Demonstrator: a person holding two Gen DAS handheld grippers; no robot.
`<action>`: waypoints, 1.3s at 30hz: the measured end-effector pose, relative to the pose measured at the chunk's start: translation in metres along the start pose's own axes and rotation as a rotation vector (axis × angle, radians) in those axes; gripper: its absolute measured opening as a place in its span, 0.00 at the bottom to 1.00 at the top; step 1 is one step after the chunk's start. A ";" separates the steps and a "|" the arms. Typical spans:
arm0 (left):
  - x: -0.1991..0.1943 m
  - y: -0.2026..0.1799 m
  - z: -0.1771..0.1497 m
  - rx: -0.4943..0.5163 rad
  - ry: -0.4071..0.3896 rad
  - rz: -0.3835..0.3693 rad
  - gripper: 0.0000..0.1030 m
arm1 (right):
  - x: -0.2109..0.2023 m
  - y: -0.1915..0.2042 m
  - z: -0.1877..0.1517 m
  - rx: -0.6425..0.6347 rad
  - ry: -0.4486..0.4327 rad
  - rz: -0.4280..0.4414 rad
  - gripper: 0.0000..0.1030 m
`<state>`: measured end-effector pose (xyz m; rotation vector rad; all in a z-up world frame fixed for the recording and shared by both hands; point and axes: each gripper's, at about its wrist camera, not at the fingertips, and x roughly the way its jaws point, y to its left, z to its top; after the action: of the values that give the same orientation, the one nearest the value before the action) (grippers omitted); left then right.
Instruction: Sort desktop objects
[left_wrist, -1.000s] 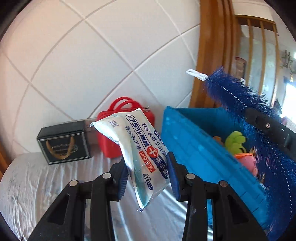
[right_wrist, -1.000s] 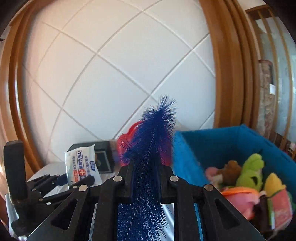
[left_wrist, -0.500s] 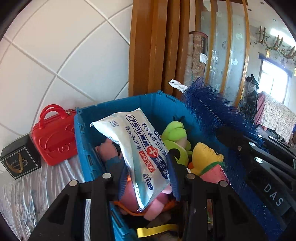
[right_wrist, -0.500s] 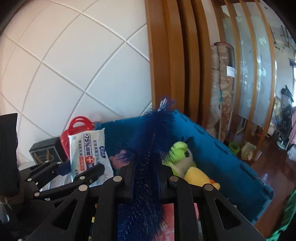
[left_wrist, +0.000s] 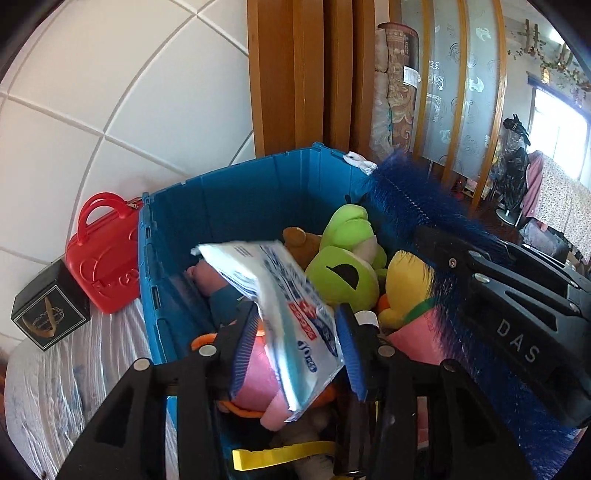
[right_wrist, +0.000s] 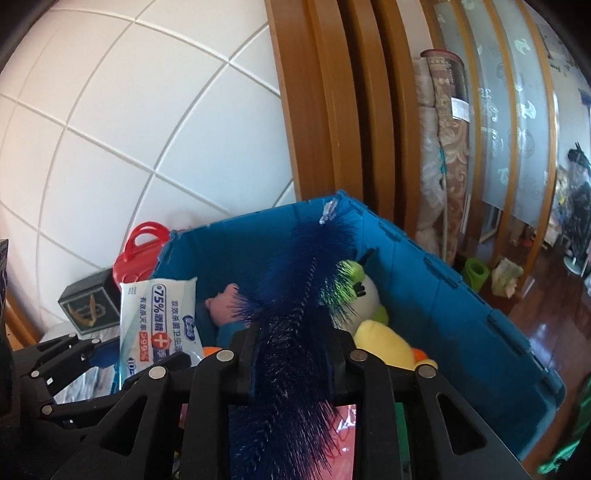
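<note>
My left gripper (left_wrist: 295, 350) stands open over the blue crate (left_wrist: 236, 195). The white wipes pack (left_wrist: 280, 310) tilts loose between its blue pads, over the plush toys (left_wrist: 343, 266). The pack also shows in the right wrist view (right_wrist: 162, 325), beside the left gripper (right_wrist: 110, 354). My right gripper (right_wrist: 291, 354) is shut on a blue bristle brush (right_wrist: 299, 295) that points up over the crate (right_wrist: 443, 295). The brush (left_wrist: 410, 199) and right gripper show at the right of the left wrist view.
A red toy case (left_wrist: 103, 254) and a black box (left_wrist: 48, 306) stand left of the crate on a pale cloth (left_wrist: 74, 369), against a white tiled wall. Wooden door frames (right_wrist: 332, 110) rise behind the crate. Floor lies beyond at the right.
Both grippers moved right from the table to above the crate. The left jaws have opened and the wipes pack has tipped over between them.
</note>
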<state>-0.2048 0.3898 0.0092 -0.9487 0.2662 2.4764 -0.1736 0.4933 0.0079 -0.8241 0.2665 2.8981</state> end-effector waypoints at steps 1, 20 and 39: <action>0.000 -0.001 -0.001 0.006 0.001 0.014 0.59 | 0.001 -0.001 -0.001 0.003 0.006 0.001 0.37; -0.043 0.006 -0.037 0.001 -0.036 0.018 0.85 | -0.053 0.004 -0.034 0.035 0.015 -0.130 0.99; -0.177 0.038 -0.127 -0.115 -0.272 0.112 0.99 | -0.181 0.047 -0.098 -0.065 -0.063 -0.215 1.00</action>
<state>-0.0353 0.2503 0.0343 -0.6438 0.0892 2.7109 0.0222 0.4158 0.0281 -0.7200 0.0724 2.7369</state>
